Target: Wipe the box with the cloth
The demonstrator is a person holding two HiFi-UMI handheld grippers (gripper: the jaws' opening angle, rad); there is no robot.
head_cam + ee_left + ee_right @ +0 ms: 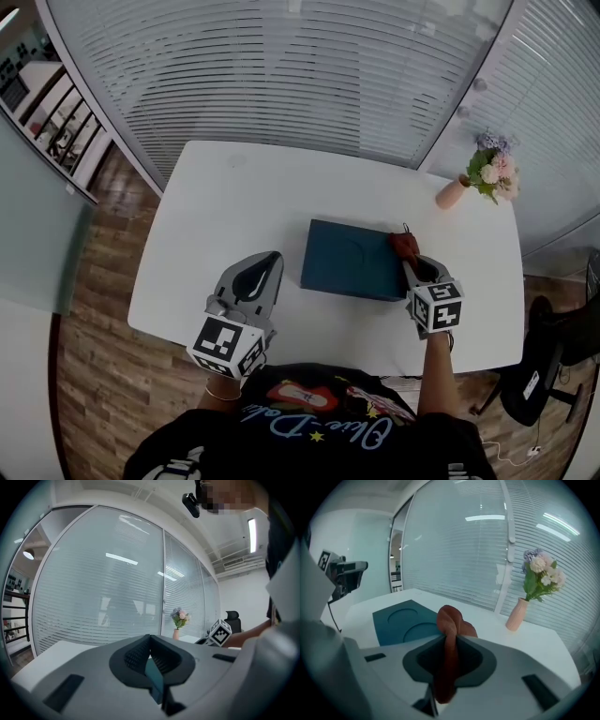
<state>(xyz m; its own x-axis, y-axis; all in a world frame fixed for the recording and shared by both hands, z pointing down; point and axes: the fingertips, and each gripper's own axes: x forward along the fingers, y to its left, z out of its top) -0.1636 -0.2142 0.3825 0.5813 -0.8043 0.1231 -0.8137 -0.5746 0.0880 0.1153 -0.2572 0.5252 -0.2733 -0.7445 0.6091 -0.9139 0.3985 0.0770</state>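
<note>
Your right hand-held gripper (449, 639) pinched the crumpled rust-brown cloth (450, 616) at the flat dark teal box (352, 258) edge; sweeping across its top probably came next.

Dark teal box (352, 260) lies flat (two round recesses on top); rust-brown cloth (405, 246) bunched at its right edge.

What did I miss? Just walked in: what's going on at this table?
A person holds a gripper in each hand over a white table. The right gripper is shut on a reddish-brown cloth at the right edge of the dark teal box; whether the cloth touches it is unclear. The left gripper, jaws together and empty, is off to the box's left, apart from it.
</note>
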